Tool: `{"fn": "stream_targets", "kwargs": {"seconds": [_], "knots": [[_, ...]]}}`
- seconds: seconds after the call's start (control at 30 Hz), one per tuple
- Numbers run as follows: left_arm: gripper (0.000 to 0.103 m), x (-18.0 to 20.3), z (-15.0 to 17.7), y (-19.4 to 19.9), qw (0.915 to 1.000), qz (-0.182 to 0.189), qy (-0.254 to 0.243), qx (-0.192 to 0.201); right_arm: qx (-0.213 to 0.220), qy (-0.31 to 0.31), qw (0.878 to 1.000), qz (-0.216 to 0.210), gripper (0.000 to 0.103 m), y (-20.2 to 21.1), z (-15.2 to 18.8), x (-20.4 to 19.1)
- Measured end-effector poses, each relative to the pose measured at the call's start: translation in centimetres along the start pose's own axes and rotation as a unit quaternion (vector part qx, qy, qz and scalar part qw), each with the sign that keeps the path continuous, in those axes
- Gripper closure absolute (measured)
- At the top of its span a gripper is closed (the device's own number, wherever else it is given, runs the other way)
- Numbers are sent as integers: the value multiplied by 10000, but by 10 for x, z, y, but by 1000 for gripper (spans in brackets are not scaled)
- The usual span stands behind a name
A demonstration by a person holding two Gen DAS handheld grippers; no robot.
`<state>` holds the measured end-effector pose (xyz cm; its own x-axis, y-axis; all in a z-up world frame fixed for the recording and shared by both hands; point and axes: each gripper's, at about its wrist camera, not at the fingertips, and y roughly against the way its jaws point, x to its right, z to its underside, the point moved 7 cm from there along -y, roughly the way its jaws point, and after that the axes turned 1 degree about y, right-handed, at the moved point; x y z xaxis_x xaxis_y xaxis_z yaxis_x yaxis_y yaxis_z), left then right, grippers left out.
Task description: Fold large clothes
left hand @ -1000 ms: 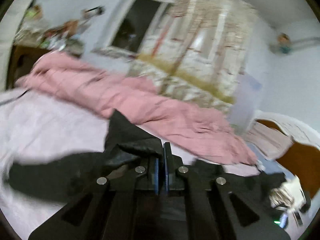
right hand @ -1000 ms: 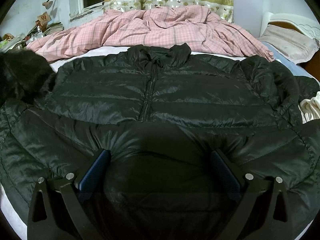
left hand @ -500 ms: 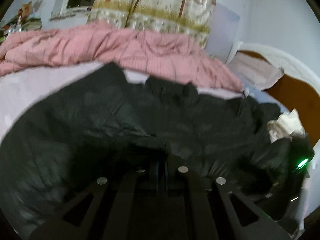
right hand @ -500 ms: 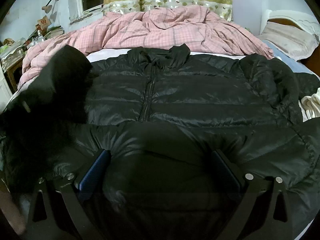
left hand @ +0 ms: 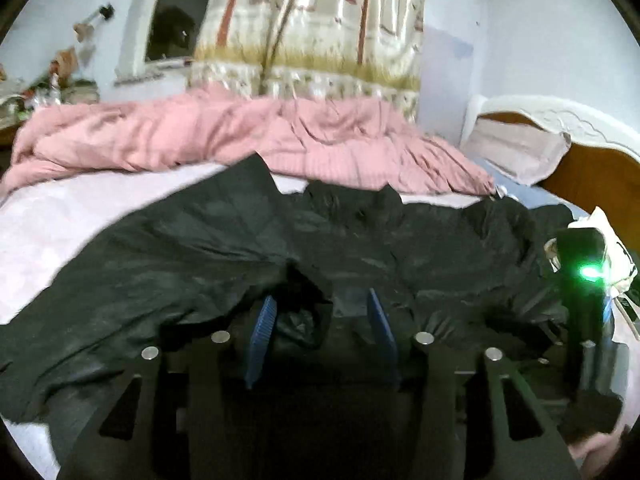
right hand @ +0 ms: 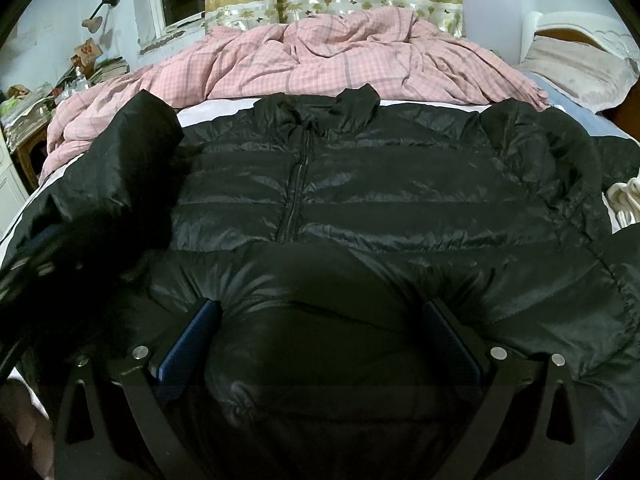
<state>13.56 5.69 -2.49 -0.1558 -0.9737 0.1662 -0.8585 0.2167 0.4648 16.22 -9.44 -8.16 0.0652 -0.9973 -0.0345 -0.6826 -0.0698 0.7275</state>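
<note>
A black puffer jacket (right hand: 360,184) lies front-up on the bed, zipper closed, collar toward the pink quilt. Its left sleeve (right hand: 132,168) is folded over onto the body. It also shows in the left wrist view (left hand: 200,248). My left gripper (left hand: 320,312) is open just above the sleeve end, with crumpled black fabric lying between the blue pads (left hand: 262,328), not pinched. My right gripper (right hand: 320,328) is wide open, resting low over the jacket's hem, fabric bulging between the fingers. The right gripper body with a green light (left hand: 588,276) shows at the right of the left wrist view.
A pink checked quilt (right hand: 340,56) is bunched along the far side of the bed. A pillow (right hand: 580,68) and wooden headboard (left hand: 592,176) are at right. A white cloth (right hand: 626,200) lies by the jacket's right sleeve. A cluttered side table (right hand: 40,108) stands at left.
My left gripper carried the left sleeve over onto the jacket body, then opened and let it go. My right gripper has stayed open and still over the hem.
</note>
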Motion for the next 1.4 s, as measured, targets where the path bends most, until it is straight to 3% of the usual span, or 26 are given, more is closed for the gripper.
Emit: {"fn": "stream_targets", "kwargs": {"seconds": [0.13, 0.2, 0.33, 0.47, 0.53, 0.6, 0.63, 0.67, 0.7, 0.77, 0.8, 0.87, 1.07, 1.2, 1.3, 1.4], "knots": [[55, -20, -3, 34, 9990, -187, 313, 263, 2, -1, 10000, 2, 0, 0, 0, 0], [43, -39, -12, 52, 9966, -474, 473, 487, 3, 1, 10000, 4, 0, 0, 0, 0], [36, -88, -23, 76, 9877, -959, 998, 729, 3, 3, 10000, 7, 0, 0, 0, 0], [31, -139, -4, 54, 9767, -1210, 1771, 99, 4, 10, 10000, 18, 0, 1, 0, 0], [30, -156, 18, 27, 9665, -837, 2357, -572, 3, 9, 10000, 15, 0, 1, 0, 0], [30, -165, 31, 16, 9569, -666, 2738, -702, 1, 13, 10000, 20, 0, 1, 0, 0], [31, -166, 32, 12, 9569, -638, 2748, -688, 2, 14, 10000, 21, 0, 1, 0, 0], [49, -164, 30, 12, 9586, -601, 2707, -645, 2, 14, 10000, 20, 0, 1, 0, 0], [74, -161, 24, 11, 9616, -502, 2640, -562, 4, 14, 10000, 22, 0, 1, 0, 0], [90, -152, 13, 13, 9693, -520, 2369, -398, 43, 7, 10000, 49, 0, 3, -1, 1], [93, -147, 6, 18, 9729, -642, 2206, -258, 116, -3, 9999, 78, 1, 7, -1, 2], [94, -133, -9, 30, 9777, -701, 1978, 8, 249, 20, 9997, 5, 1, 19, -1, 3], [95, -50, -48, 58, 9897, 273, 1265, 612, 605, 98, 9981, 60, 1, 69, 6, 30], [95, 14, -53, 43, 9920, 879, 813, 388, 748, 85, 9965, 373, 1, 98, 9, 63], [94, 64, -42, 23, 9939, 1042, 323, 138, 869, 79, 9943, 608, 1, 116, 9, 91], [94, 94, -22, 6, 9934, 1106, 227, -187, 903, 60, 9929, 770, 1, 124, 10, 110]]}}
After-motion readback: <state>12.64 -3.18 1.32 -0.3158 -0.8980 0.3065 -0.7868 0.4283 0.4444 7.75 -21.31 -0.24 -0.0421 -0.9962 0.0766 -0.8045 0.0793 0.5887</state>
